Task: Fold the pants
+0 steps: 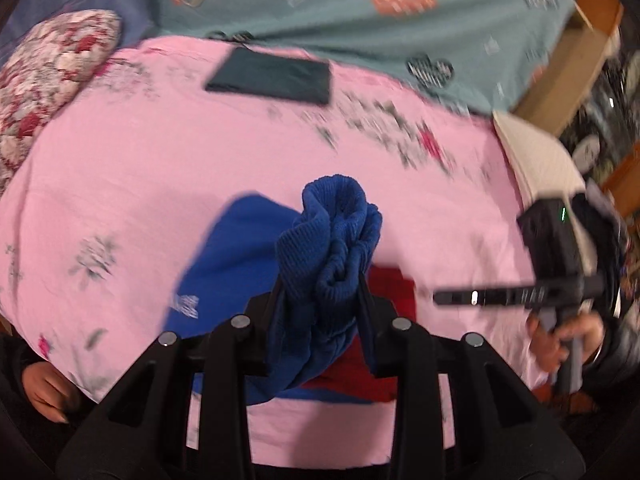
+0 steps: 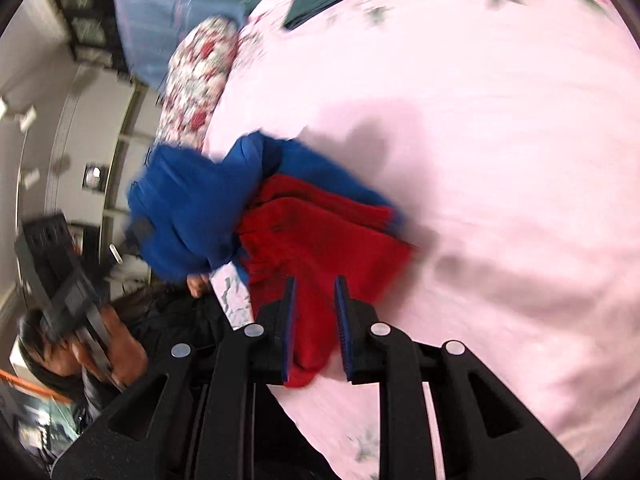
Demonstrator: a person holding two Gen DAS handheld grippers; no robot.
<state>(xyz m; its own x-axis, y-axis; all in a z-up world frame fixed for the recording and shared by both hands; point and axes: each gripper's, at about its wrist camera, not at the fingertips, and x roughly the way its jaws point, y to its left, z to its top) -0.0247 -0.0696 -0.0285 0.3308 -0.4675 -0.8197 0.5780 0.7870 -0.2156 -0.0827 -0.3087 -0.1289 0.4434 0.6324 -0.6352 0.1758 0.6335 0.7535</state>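
Blue-and-red pants [image 1: 332, 240] bunched above pink bedsheet [image 1: 160, 168] | left gripper [image 1: 320, 292] clamped on blue ribbed cuff, fabric hanging below its jaws | right gripper [image 2: 316, 312] narrowly parted, red fabric [image 2: 316, 240] between pads; grip uncertain | dark folded garment [image 1: 272, 78] lies far off

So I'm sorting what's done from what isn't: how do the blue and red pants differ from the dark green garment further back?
The pants are bunched and lifted, blue with a red part; the dark green garment is one plain colour, lying flat as a neat rectangle. The left gripper clamps the pants' blue ribbed end, while nothing touches the garment. Both are over the pink sheet.
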